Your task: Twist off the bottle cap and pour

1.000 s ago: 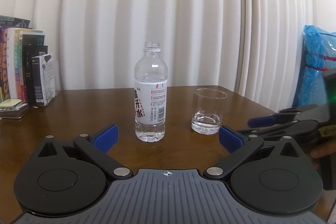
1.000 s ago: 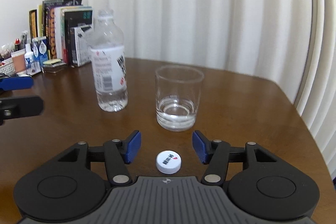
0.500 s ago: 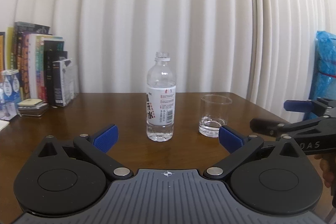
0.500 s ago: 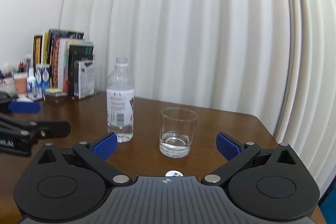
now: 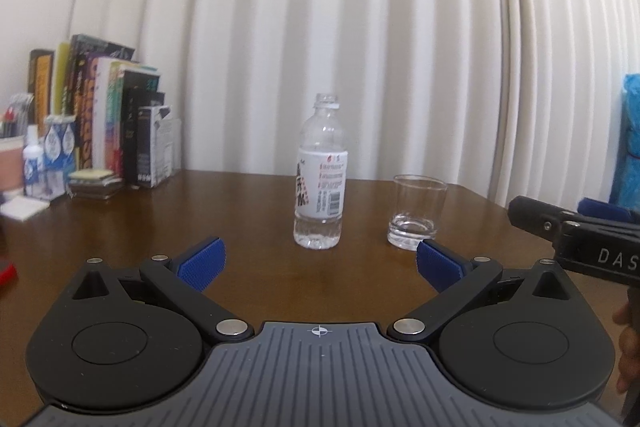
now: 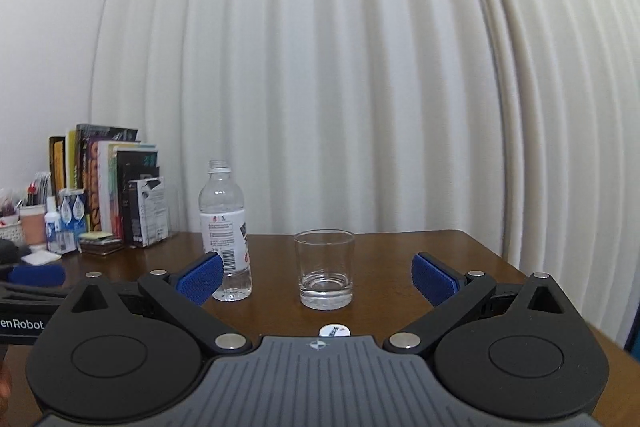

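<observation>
The bottle (image 5: 320, 183) stands upright on the brown table (image 5: 248, 223), its neck bare, with only a little water in the bottom as far as I can tell. The glass (image 5: 416, 213) stands just beside it on its right, apart from it, with a shallow pool at the base. The white cap (image 6: 334, 330) lies on the wood close under the right gripper (image 6: 318, 277). Both the left gripper (image 5: 318, 263) and the right one hang back with fingers spread wide, grasping nothing. The bottle sits dead ahead of the left fingers, long axis vertical, so I judge that hand better placed for any side-on grip.
</observation>
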`<state>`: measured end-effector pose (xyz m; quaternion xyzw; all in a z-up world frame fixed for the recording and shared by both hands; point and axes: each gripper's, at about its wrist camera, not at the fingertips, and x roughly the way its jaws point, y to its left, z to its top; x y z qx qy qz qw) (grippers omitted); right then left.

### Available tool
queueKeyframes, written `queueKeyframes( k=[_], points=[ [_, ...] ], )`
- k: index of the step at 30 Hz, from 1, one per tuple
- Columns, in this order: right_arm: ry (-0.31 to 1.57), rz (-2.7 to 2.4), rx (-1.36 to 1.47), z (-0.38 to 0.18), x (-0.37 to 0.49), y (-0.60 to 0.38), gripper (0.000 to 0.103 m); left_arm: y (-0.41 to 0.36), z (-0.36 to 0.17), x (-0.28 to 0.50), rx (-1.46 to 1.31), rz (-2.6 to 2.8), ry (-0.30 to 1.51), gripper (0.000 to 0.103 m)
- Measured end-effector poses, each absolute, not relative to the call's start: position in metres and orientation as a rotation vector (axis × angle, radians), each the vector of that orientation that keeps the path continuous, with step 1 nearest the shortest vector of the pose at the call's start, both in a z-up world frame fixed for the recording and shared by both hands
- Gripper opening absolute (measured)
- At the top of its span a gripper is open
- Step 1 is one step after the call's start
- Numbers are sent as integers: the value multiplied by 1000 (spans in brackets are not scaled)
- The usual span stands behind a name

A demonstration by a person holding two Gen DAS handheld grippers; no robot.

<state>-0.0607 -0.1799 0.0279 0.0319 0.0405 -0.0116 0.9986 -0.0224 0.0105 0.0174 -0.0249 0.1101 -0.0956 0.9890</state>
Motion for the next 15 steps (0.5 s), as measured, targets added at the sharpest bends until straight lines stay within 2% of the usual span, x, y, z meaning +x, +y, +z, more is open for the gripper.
queueKeyframes(
  k=[15],
  points=[
    [-4,-61,101,0,-74,-179,103,13,-5,-22,-1,-91,180,103]
  ],
)
